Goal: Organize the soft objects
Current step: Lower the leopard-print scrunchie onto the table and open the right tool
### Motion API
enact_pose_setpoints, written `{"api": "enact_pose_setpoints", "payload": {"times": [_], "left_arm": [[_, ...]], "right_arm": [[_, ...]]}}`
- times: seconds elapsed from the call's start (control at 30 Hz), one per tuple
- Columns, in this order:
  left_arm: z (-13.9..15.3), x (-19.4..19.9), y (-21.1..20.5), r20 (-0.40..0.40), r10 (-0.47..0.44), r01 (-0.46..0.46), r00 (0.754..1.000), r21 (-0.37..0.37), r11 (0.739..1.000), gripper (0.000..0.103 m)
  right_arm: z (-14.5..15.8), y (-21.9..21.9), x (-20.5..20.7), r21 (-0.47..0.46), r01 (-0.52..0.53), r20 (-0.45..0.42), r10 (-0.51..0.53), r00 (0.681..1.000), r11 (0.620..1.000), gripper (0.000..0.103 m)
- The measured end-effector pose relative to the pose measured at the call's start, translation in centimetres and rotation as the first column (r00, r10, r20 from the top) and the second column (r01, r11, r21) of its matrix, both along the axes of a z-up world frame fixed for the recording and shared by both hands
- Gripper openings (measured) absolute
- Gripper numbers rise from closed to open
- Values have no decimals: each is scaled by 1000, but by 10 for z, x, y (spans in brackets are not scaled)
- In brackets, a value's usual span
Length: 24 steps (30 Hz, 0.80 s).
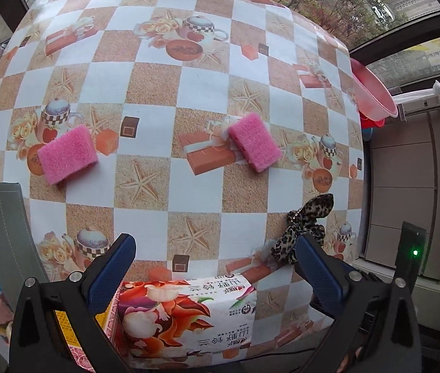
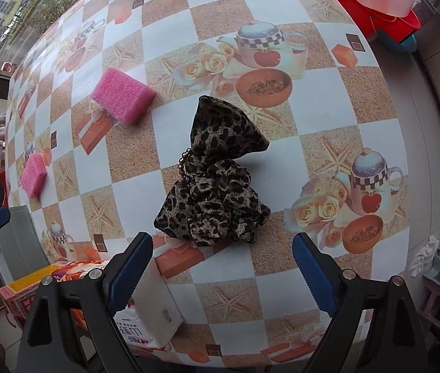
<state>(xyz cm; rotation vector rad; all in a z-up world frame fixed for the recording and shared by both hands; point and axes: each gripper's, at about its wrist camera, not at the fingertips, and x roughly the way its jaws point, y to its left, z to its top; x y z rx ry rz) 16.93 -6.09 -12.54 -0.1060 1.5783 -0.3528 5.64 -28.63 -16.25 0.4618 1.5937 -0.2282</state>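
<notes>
Right wrist view: your right gripper (image 2: 223,258) points down at the table (image 2: 359,99), its blue ribbed pads spread wide with nothing pinched between them. Just beyond the jaw gap lies the scrunchie (image 2: 213,186), a crumpled heap of thin leopard-print fabric, one stiff cone-shaped fold standing toward the far side and a short string of beads showing at its left edge. It rests on the table, clear of both pads. Farther out to the left of the jaws sit two pink sponges, coarse-pored rectangular blocks: the near sponge (image 2: 123,98) well beyond the left pad, the far sponge (image 2: 34,174) near the table's left edge. Under the left finger a glossy tissue pack (image 2: 154,310) lies at the near edge.

From the left wrist, your left gripper (image 1: 217,264) also stands wide open and holds nothing. The tissue pack (image 1: 185,314), soft plastic with a printed orange flower pattern, lies between and below the pads without touching them that you can see. The scrunchie (image 1: 305,227) sits just beyond the right pad. Both sponges lie well ahead, one to the left (image 1: 67,158) and one right of centre (image 1: 254,141), flat on the slick checkered oilcloth printed with starfish and teapots. Past the right edge hangs a smooth pink basin (image 1: 372,93).
</notes>
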Motion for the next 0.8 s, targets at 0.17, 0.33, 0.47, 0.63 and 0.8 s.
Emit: {"api": "enact_pose_setpoints", "payload": {"times": [0.17,0.33,0.47,0.63,0.8], "left_arm": [[9,-9,8,20,-9,9,1000,-6,1000,103],[23,-13,16,48,-10,11,999,-28,1000,103],[36,-21,22,75,-27,32,997,-66,997,103],[46,-36,37,94,-52,63,994,-123,990,103],[55,-53,57,112,-71,89,991,-167,982,103]], "right_arm": [[-4,5,1,-12,-9,-47,8,999,1000,92],[-3,10,0,-20,-1,-69,-1,998,1000,92],[1,18,0,-52,-6,-85,1,996,999,92],[6,33,-5,-74,32,-106,-40,994,997,92],[11,52,-13,-146,32,-126,-51,991,989,92]]}}
